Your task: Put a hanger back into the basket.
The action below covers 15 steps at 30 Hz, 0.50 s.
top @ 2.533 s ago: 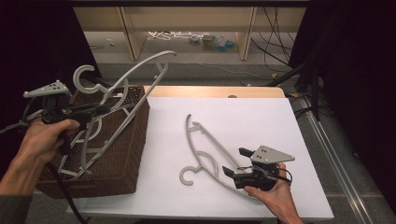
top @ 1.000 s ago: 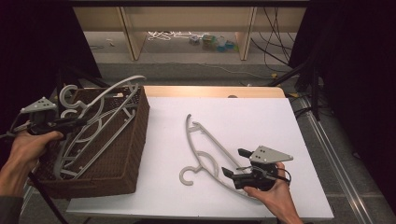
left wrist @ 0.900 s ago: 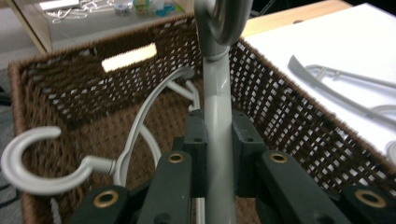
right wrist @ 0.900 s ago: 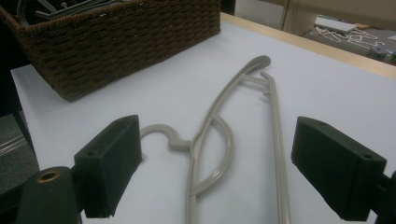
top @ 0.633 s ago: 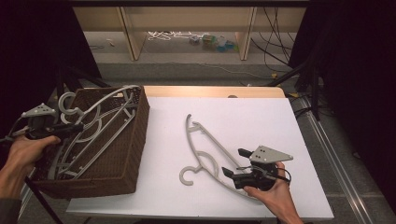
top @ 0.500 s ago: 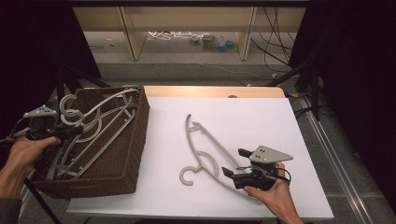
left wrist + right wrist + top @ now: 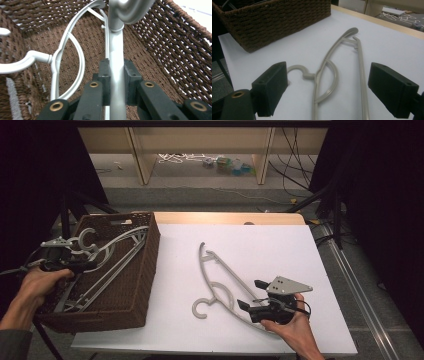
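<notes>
While the left claw (image 7: pixel 113 75) pinches the straight bar of a grey plastic hanger (image 7: pixel 116 50), its pads pressed against both sides of that bar, the hanger hangs inside the brown wicker basket (image 7: pixel 142 270) at the left end of the white surface (image 7: pixel 280 250). From the high view the left claw (image 7: pixel 82 265) sits over the basket's left part, with the hanger's hook (image 7: pixel 87 237) just above it. A second hanger of the same kind (image 7: pixel 63 60) lies in the basket beside the held one. On the surface, well apart from the basket, a third hanger (image 7: pixel 220 282) lies flat with its hook toward the near edge. The right claw (image 7: pixel 250 295) rests at that hanger's near end, jaws spread wide, the hanger (image 7: pixel 329 75) lying on the surface between and ahead of them, untouched.
</notes>
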Each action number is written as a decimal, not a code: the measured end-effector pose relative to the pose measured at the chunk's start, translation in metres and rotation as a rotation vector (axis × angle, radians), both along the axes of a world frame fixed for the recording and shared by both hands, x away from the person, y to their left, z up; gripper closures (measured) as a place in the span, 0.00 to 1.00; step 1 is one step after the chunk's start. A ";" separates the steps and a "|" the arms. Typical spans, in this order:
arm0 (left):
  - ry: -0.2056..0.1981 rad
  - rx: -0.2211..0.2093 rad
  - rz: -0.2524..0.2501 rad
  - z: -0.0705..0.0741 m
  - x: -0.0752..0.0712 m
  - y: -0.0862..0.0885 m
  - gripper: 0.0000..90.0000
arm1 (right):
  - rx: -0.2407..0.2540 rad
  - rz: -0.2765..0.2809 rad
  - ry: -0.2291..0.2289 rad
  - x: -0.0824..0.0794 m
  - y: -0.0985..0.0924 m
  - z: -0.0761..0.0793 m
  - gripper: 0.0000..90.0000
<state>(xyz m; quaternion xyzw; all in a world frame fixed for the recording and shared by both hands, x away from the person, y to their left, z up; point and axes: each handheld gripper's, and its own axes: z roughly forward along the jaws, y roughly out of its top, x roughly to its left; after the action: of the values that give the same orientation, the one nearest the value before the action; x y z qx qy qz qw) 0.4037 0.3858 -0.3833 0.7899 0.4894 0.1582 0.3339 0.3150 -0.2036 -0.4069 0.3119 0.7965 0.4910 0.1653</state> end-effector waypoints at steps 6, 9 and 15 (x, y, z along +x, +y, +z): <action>0.049 0.014 0.030 -0.014 0.012 -0.009 0.87 | -0.003 -0.013 -0.001 0.000 -0.002 0.001 0.19; 0.062 0.017 0.063 -0.019 0.013 -0.010 0.87 | 0.005 -0.008 -0.004 0.001 -0.003 0.000 0.19; 0.069 -0.007 0.097 -0.021 0.014 -0.003 0.86 | 0.006 -0.009 -0.005 0.001 -0.002 -0.001 0.19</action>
<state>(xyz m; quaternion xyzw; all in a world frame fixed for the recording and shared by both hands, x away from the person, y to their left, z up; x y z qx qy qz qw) 0.4176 0.3826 -0.4043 0.7692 0.5388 0.1450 0.3115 0.3159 -0.2055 -0.4079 0.3146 0.7931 0.4936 0.1683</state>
